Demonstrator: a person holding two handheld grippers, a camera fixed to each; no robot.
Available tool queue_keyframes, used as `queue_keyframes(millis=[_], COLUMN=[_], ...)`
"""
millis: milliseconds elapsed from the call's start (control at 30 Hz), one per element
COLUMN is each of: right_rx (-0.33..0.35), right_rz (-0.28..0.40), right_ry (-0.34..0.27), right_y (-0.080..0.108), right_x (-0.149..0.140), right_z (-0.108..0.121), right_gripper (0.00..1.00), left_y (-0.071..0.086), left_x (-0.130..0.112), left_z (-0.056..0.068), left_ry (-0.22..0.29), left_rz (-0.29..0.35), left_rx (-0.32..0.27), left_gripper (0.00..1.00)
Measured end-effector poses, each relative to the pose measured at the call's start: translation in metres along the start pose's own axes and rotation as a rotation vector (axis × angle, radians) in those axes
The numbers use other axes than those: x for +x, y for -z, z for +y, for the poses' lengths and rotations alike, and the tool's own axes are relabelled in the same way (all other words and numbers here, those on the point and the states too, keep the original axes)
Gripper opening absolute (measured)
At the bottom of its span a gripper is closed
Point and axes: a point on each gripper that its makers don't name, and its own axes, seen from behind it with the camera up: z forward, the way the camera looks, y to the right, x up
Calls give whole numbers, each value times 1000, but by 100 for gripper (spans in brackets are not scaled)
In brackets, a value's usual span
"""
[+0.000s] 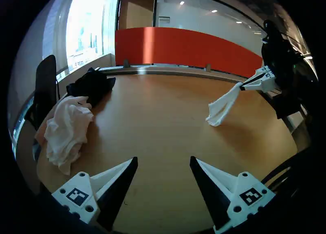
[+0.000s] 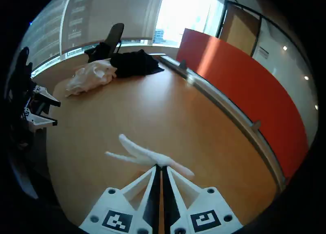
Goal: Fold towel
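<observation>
Right gripper [image 2: 159, 167] is pinching towel [image 2: 142, 154] at one end, fingers closed on it.
Left gripper [image 1: 163, 169] is hovering wide open, empty; towel is dangling over table [image 1: 163, 112], long axis hanging toward tabletop, free end ahead-right of those open fingers.

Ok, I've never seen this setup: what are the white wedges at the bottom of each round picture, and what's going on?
There is no robot here. A person holds a two-finger gripper in each hand, and a fisheye camera rides on each. The white wedges are that gripper's own fingers. In the left gripper view, the left gripper is open and holds nothing. In the right gripper view, the right gripper is shut on a small white towel. On the wooden table lie a heap of white cloth and a black cloth beside it.
</observation>
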Motion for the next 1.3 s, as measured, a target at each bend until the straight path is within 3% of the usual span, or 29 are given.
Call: queue_keyframes(millis=[200,667,1300], right_rx=[-29,-71,-172], right_rz=[-7,-38,-119], right_ry=[7,-56,-151], right_y=[21,69,150], right_x=[2,-30,-120], right_z=[16,58,137], right_gripper=[3,3,3], left_y=[0,-7,-22], left_x=[6,10,21], left_z=[1,5,18], left_ry=[-3,-11,-30], left_rz=[8,5,-8], left_rx=[-16,-45,-65], left_gripper=[95,95,95])
